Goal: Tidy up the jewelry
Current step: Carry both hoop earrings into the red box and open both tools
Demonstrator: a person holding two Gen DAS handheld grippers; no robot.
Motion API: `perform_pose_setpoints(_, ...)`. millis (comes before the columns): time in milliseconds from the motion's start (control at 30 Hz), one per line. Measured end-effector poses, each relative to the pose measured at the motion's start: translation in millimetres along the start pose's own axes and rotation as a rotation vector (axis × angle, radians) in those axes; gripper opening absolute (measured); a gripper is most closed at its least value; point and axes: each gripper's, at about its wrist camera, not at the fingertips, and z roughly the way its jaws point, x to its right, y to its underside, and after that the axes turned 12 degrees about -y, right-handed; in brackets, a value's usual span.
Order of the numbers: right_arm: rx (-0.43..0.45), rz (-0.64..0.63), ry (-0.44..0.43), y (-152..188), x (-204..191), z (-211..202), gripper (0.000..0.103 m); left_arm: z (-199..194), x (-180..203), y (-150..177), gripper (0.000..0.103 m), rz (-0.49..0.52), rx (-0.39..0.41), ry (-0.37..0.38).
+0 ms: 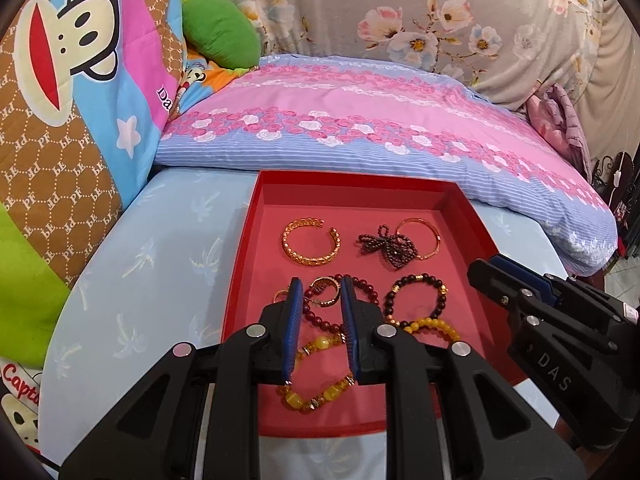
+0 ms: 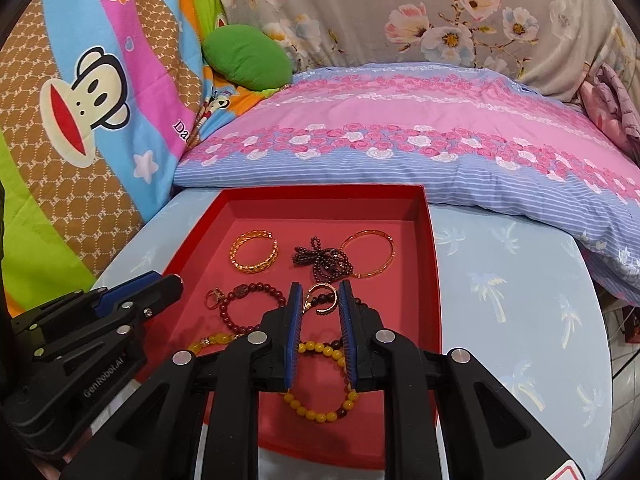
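Note:
A red tray [image 1: 460, 216] [image 2: 432, 248] on the bed holds several pieces of jewelry. At the back lie a gold chain cuff [image 1: 311, 242] [image 2: 255, 251], a dark bead string [image 1: 387, 249] [image 2: 326, 260] and a thin gold bangle [image 1: 420, 237] [image 2: 368, 254]. Nearer lie a dark red bead bracelet [image 1: 362, 286] [image 2: 244, 308], a black bead bracelet [image 1: 416, 296], gold rings [image 1: 326, 292] [image 2: 322, 298], and yellow bead bracelets [image 1: 316, 376] [image 2: 320, 384]. My left gripper [image 1: 321, 286] is open over the rings. My right gripper [image 2: 320, 290] is open above a gold ring.
A pink and blue floral pillow [image 1: 360, 120] [image 2: 420, 140] lies behind the tray. A monkey-print cushion [image 1: 72, 80] [image 2: 80, 100] stands on the left with a green cushion [image 1: 220, 32] beside it. The light blue palm-print sheet [image 1: 140, 280] [image 2: 520, 300] surrounds the tray.

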Motion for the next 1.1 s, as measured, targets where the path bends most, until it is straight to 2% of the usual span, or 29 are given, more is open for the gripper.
perform_pose_setpoints(400, -0.024, 0.010, 0.016, -10, 12, 28, 0.017, 24, 1, -12, 0.019, 0.007, -0.011, -0.016)
perform_pose_setpoints(1100, -0.052, 0.018, 0.040, -10, 26, 46, 0.017, 51, 8, -20, 0.019, 0.012, -0.035, -0.027)
